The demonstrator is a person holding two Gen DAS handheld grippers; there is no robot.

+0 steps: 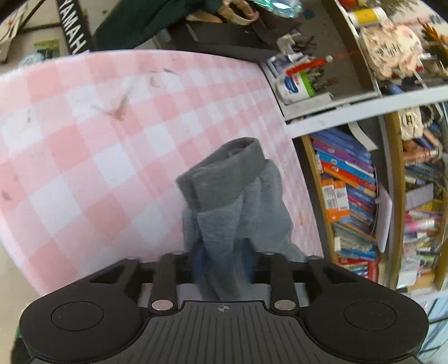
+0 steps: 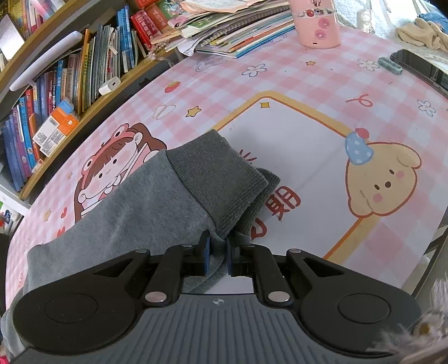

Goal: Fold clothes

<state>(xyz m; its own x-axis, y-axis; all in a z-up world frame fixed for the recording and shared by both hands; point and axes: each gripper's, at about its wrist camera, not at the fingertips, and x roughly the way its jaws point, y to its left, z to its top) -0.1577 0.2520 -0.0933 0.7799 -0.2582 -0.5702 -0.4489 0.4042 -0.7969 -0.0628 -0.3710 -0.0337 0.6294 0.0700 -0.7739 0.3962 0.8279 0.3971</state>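
**Two grippers, one grey piece of clothing**

The right hand-held gripper [image 2: 217,253] has black arms and blue pads. Its jaws are clenched tight on a pinch of soft grey clothing [image 2: 156,201], right where the fuzzy part meets the darker cuff [image 2: 221,179]. The cuff is ribbed, with lots of thin lines, and it is folded over itself. The rest of the cloth looks smooth and fleecy and spreads out to the left over the bench [image 2: 308,78].

The bench has a shiny cover with pink and white squares, small flowers and stars. A cartoon child in a frog hat is drawn beside the cloth, and a round yellow puppy [image 2: 383,179] with a blue dotted hat sits to the right. A pink cup-shaped holder [image 2: 316,25] stands at the far side, next to a messy stack of flat books and papers [image 2: 229,30].

The left hand-held gripper [image 1: 223,266] also has grey clothing [image 1: 235,207] bunched between its blue pads, grasping it. This picture is a bit blurry. The cloth stands up in lumpy folds, with its darker ribbed cuff [image 1: 229,168] on top. Behind it is the pink checked bench [image 1: 84,140]. To the right, a shelf [image 1: 350,190] is packed with bright, thin books.
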